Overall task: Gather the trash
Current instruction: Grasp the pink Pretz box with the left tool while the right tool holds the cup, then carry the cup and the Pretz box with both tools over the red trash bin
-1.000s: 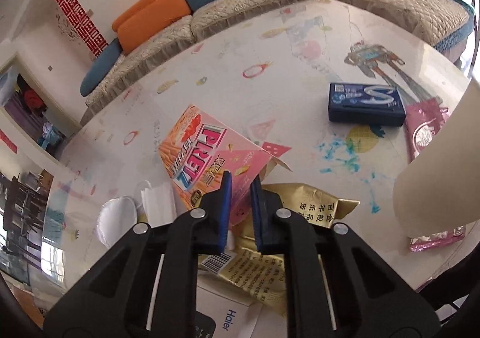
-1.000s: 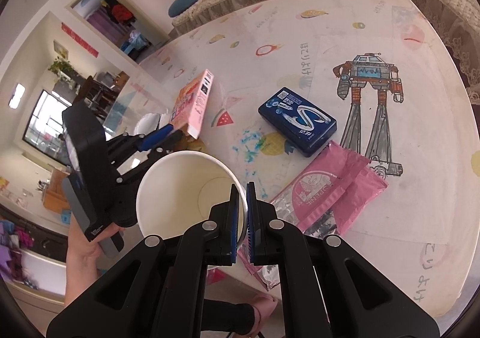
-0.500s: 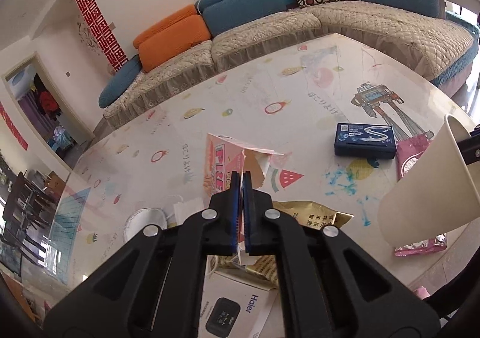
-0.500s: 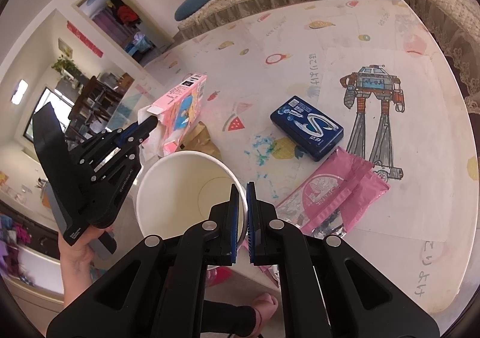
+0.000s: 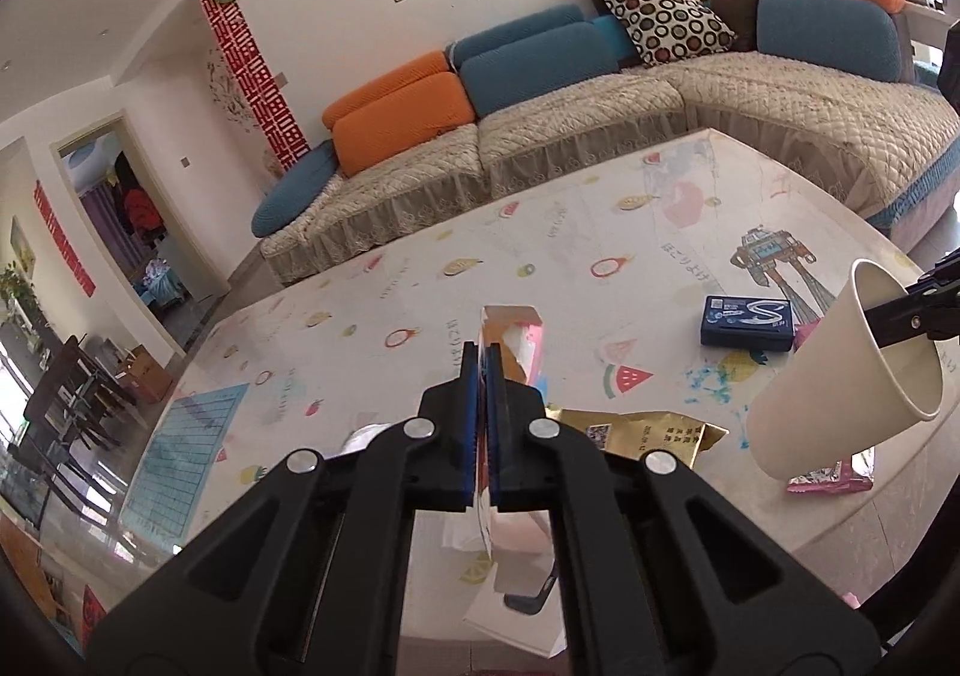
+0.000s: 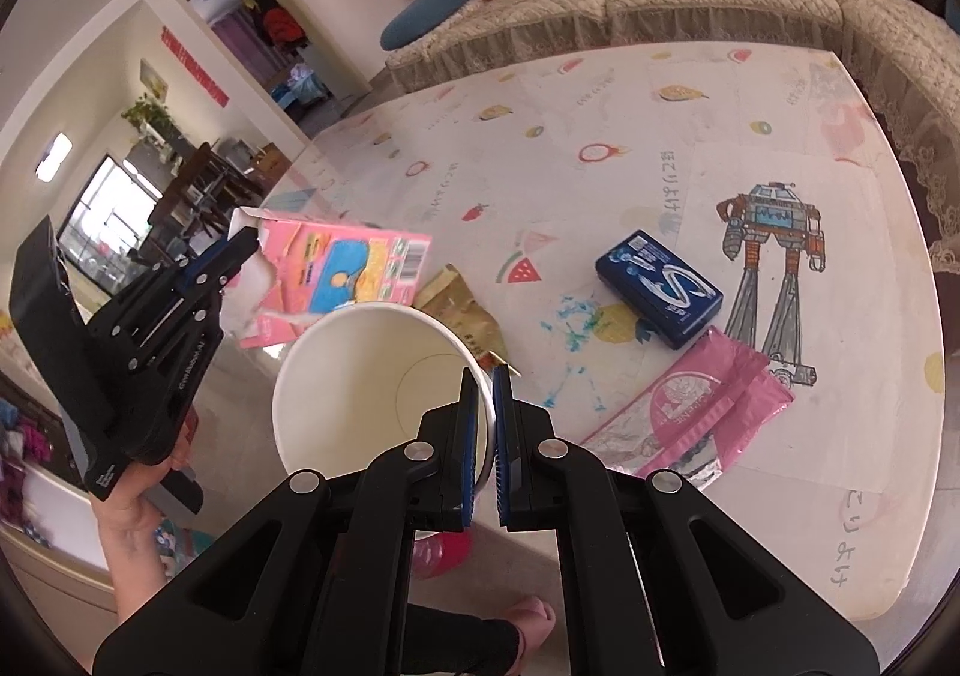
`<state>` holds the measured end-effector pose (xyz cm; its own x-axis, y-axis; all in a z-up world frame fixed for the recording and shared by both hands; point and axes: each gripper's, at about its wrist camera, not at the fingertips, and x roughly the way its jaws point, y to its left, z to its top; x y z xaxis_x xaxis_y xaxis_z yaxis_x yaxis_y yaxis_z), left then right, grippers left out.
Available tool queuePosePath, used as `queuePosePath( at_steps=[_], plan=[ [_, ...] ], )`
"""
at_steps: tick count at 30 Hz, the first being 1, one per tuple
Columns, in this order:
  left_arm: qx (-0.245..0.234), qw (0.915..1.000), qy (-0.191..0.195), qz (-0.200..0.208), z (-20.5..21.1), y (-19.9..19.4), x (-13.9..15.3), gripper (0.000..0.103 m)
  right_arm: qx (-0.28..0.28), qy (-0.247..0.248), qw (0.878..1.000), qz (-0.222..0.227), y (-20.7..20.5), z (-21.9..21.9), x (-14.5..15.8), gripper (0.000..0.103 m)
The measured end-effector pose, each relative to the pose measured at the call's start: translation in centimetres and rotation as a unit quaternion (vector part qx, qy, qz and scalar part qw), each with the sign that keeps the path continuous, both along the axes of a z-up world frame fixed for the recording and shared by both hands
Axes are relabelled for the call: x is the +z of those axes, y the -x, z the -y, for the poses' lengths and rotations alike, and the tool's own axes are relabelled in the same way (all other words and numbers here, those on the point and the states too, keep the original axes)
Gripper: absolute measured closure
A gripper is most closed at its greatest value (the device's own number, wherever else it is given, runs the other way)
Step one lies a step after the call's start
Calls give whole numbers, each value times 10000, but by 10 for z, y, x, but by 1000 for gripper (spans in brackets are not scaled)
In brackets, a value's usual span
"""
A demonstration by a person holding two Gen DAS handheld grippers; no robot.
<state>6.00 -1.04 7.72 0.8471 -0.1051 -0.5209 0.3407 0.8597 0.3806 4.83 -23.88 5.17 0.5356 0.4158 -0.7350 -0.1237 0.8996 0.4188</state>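
My left gripper (image 5: 482, 353) is shut on the torn flap of a pink snack box (image 5: 522, 343), which hangs edge-on above the table. In the right wrist view that pink snack box (image 6: 336, 268) is lifted off the table beside the left gripper (image 6: 243, 247). My right gripper (image 6: 487, 382) is shut on the rim of a white paper cup (image 6: 372, 376), its mouth facing the camera. The same white paper cup (image 5: 840, 376) shows tilted at the right of the left wrist view. A gold wrapper (image 5: 648, 433), a blue gum box (image 6: 657, 286) and a pink foil pouch (image 6: 696, 406) lie on the table.
The table (image 6: 660, 135) has a cartoon-print cover, and a long sofa (image 5: 600, 135) runs behind it. White leaflets (image 5: 516, 604) lie at the near edge under the left gripper. A person's hand (image 6: 138, 502) and foot (image 6: 528, 616) show by the table's front edge.
The left gripper shut on the pink box's flap and lifted the box off the table. The right gripper rose a little, the cup still in it.
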Motion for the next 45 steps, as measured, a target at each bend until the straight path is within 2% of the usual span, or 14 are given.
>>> queuePosePath(
  at_steps=[6,10,12,18,24,31,36,45],
  plan=[
    [158,9996,64,231,-21,22,17,102,204,81,9996,182,5,-20,16,97],
    [258,9987,299,313,-42,33,28,102,330,41,9990,289,5,-35,28,97],
    [317,9983,287,394,-49,39,32,102,454,25,9984,333,6,-45,34,97],
    [638,9963,223,524,-84,63,42,102,997,115,9940,441,6,-98,49,97],
    [1130,9923,167,476,-129,89,38,102,1582,145,9865,386,8,-153,48,97],
    [1648,9862,109,99,-177,117,8,102,2267,413,9730,121,17,-221,30,97],
    [1935,9807,205,-192,-206,131,-16,102,2606,493,9642,-74,25,-259,14,97],
    [2382,9684,462,-585,-240,164,-49,102,3148,930,9436,-428,44,-319,-23,97]
  ],
)
